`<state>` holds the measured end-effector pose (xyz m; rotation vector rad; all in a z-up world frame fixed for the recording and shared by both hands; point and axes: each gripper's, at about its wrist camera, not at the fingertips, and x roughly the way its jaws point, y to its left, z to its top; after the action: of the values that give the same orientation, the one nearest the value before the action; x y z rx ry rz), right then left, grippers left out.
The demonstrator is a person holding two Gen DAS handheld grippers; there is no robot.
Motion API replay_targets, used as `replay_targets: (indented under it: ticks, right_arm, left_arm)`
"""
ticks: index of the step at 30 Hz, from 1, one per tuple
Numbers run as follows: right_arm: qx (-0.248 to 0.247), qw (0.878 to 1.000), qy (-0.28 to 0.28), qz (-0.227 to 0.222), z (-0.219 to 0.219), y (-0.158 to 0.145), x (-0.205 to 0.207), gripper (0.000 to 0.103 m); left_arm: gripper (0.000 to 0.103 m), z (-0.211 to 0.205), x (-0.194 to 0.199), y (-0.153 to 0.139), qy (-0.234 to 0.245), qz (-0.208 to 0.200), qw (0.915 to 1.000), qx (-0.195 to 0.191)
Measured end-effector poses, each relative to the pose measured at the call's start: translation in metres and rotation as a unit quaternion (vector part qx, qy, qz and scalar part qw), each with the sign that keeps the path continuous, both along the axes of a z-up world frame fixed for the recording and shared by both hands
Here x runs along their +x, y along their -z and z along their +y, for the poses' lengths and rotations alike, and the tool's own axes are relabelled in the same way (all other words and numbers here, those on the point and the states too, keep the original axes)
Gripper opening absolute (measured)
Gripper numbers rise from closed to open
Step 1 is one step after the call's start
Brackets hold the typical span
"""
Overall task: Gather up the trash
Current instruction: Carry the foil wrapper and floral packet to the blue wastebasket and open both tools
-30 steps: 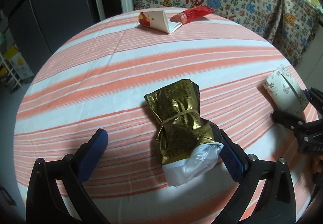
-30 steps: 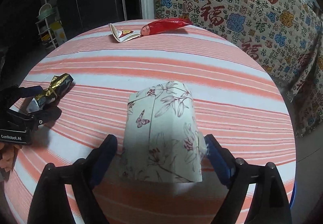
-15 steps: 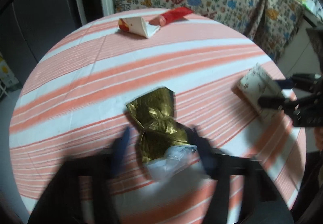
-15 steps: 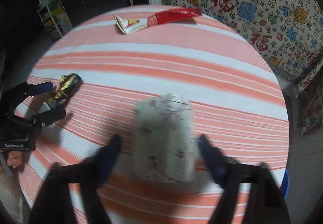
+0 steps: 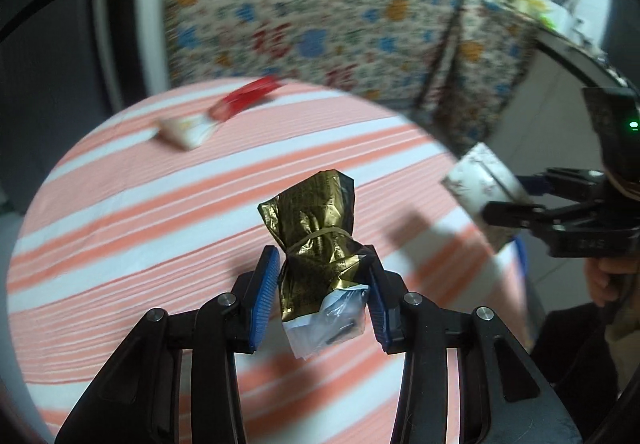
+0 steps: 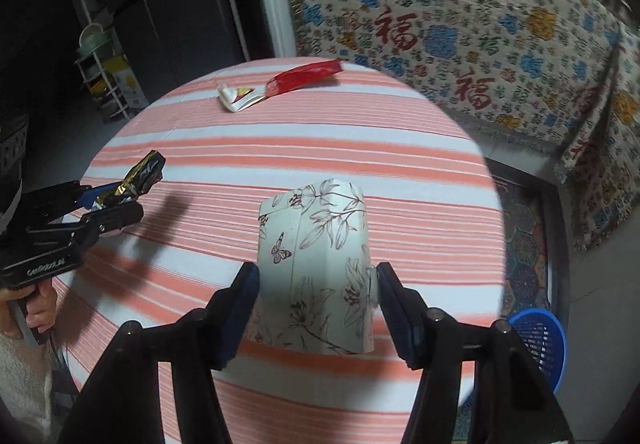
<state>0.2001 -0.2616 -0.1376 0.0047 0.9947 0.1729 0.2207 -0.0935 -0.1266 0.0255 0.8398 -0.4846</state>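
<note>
My left gripper is shut on a gold foil snack bag tied with a rubber band and holds it above the striped round table. It also shows in the right wrist view, with the gold bag in it. My right gripper is shut on a flattened white paper cup with flower prints, lifted off the table; the cup also shows in the left wrist view. A red wrapper and a white crumpled wrapper lie at the table's far edge.
A blue plastic basket stands on the floor right of the table. A patterned cloth covers furniture behind. A dark fridge and a small shelf rack stand at the far left.
Both grippers closed on their items and lifted them off the table: the left on the gold bag, the right on the paper cup. Both cameras rose and pulled back.
</note>
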Motion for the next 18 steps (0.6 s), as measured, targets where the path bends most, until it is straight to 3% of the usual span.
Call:
replay_targets:
  ticks: [5, 11, 18]
  right_arm:
    - [-0.006, 0.999, 0.05, -0.018, -0.061, -0.019, -0.025, 0.061]
    - [-0.026, 0.989, 0.14, -0.033, -0.166, -0.034, -0.07, 0.061]
    - [-0.023, 0.975, 0.218, -0.03, -0.259, -0.017, -0.106, 0.061]
  left_arm:
    - [0.042, -0.074, -0.013, -0.024, 0.066, -0.007, 0.9973, -0.032]
    - [0.042, -0.163, -0.016, -0.036, 0.128, -0.001, 0.9902, -0.055]
    - [0.042, -0.269, -0.007, -0.019, 0.181, 0.03, 0.9808, -0.065]
